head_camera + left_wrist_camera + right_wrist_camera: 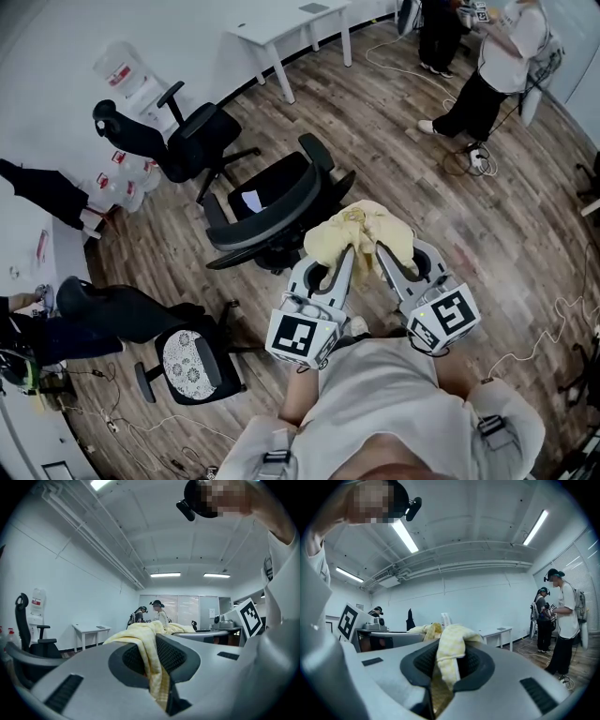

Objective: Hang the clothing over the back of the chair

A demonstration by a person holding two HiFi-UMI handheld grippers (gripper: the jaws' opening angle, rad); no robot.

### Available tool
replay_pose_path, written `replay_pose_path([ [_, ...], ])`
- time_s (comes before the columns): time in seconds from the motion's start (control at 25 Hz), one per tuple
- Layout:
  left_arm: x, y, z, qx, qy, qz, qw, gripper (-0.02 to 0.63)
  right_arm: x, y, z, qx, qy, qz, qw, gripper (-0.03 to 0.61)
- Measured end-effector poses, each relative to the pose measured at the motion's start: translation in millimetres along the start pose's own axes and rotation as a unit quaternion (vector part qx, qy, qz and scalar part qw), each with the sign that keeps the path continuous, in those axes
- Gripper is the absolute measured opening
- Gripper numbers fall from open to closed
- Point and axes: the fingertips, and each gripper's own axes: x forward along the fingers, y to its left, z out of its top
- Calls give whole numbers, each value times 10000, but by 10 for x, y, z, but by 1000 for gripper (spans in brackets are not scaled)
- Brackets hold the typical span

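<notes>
Left tool is clenched on a fold of the yellow garment; cloth runs down between its pads. Right tool is clamped on another fold of the same garment. Both point level, side by side, with the garment bunched in a lump at their tips, held up in the air.

Progress: pickup is done and the garment is off any surface or floor. It sits just beside the curved back of the black chair, on the person's side of it, and I cannot tell whether it touches. It is not draped yet. What is left, as I judge it, is to carry it over the top edge, spread it, let it hang on both sides and release.

A sheet of paper lies on the chair seat. A second black chair stands further off, and a white surface by the wall.

Containers: none is in use. Water jugs stand by the wall, contents too small to tell.
</notes>
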Motion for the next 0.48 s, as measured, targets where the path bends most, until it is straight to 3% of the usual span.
replay_pose_path([
  [0.48, 377, 108, 39, -111, 22, -176, 9998, 58, 158, -331, 54, 37, 34, -165, 9999, 66],
])
